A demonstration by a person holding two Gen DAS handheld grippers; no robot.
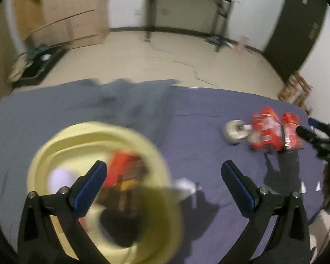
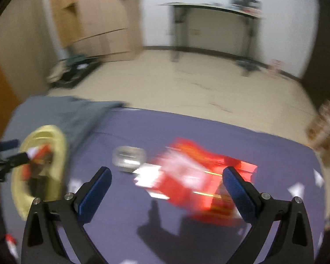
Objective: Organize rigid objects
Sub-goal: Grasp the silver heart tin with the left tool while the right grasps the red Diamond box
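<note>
A: Two pairs of tongs are hanging over the purple-covered desk [image 1: 198,114], both spread wide and holding nothing. The right tongs [image 2: 167,178] are sitting nearer the red packets [image 2: 195,182], which are lying just beyond and between their tips.

B: And the long axis?

A: The pile is stretching left to right across the view, tilting down toward the right, so the tongs are facing it broadside. The left tongs [image 1: 164,171] are hovering over the near right rim of the yellow basin [image 1: 55,145], well apart from the pile.

B: Counts, largest first?

A: One basin on the left, already holding red and white things, too blurred to count. Red packets look like two or three; I cannot tell exactly. One small clear round container [image 2: 128,157] is lying just left of the packets. A few white scraps are scattered nearby.
</note>
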